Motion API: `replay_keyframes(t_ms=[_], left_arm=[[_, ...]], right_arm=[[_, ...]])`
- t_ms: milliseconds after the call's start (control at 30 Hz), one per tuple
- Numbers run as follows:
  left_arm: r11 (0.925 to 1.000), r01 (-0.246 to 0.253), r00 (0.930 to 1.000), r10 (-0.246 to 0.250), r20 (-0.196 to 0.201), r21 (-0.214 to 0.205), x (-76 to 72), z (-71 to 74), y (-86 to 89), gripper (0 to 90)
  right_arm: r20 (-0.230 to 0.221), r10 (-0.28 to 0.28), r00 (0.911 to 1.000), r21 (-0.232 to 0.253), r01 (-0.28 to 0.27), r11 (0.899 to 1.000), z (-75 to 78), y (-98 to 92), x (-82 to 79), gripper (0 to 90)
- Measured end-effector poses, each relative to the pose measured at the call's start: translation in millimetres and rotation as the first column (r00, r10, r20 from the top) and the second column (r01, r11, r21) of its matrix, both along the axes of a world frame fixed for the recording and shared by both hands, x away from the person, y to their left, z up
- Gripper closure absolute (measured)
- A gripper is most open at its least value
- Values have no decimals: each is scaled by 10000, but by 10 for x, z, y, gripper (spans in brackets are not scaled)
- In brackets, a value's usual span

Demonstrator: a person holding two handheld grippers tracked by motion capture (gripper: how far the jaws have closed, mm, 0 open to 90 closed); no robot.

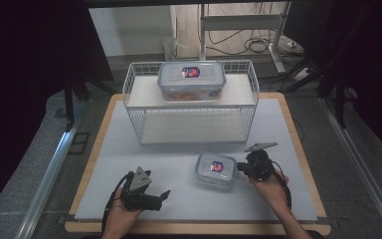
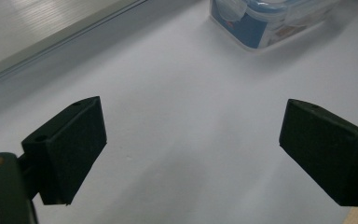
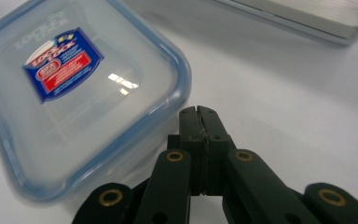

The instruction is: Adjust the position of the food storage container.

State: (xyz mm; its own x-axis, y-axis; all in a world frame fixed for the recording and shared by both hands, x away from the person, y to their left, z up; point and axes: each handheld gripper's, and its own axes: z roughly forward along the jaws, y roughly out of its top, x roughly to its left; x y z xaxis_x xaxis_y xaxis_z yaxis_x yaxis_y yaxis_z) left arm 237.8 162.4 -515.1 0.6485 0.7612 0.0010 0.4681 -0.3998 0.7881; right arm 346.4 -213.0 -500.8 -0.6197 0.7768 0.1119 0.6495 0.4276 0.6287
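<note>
— So, starting at the left: what is the left gripper (image 1: 165, 195) doing?

— It sits low at the near-left part of the table (image 1: 129, 149), held in the person's left hand (image 1: 124, 211). Its fingers (image 2: 72, 149) stand wide apart with nothing between them, only bare table surface. It points rightward toward the small box (image 1: 217, 170), well short of it.

— And the small box?

— It stands on the table, right of center, in front of the wire rack (image 1: 191, 102). It is a clear tub with a blue-rimmed lid and a red-and-blue label on top. In the left gripper view a corner of the box (image 2: 265, 21) shows at the top, well apart from the fingers.

— The rack behind it?

— White wire, two levels. A bigger box (image 1: 192, 79) of the same kind sits on the upper shelf, with something orange inside. The lower shelf lies just above the table.

— Now the right side.

— The right gripper (image 1: 239, 169) is at the right edge of the small box, held by the right hand (image 1: 271, 191). Its fingers (image 3: 200, 126) are pressed together, tips meeting, gripping nothing. In the right gripper view the closed tips sit right at the box (image 3: 74, 102) by its lid rim; whether they touch the wall, I cannot tell.

— Is the lid on?

— Yes, the lid sits flat on the box.
</note>
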Motion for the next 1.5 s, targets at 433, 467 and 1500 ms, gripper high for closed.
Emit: replay_keyframes(t_ms=[433, 467, 1500], left_arm=[[9974, -524, 9969, 493, -618, -494, 142, -19, 80, 82], [9972, -524, 9969, 491, -620, -526, 139, -17, 85, 82], [9992, -286, 9994, 290, 176, -268, 49, -4, 184, 69]], right_arm=[[-2, 560, 9984, -139, -560, 9983, -65, 289, 71, 895], [-14, 613, 9981, -116, -613, 9981, -68, 315, 69, 895], [2055, 1764, 9626, -603, -1674, 9840, 123, 51, -360, 454]])
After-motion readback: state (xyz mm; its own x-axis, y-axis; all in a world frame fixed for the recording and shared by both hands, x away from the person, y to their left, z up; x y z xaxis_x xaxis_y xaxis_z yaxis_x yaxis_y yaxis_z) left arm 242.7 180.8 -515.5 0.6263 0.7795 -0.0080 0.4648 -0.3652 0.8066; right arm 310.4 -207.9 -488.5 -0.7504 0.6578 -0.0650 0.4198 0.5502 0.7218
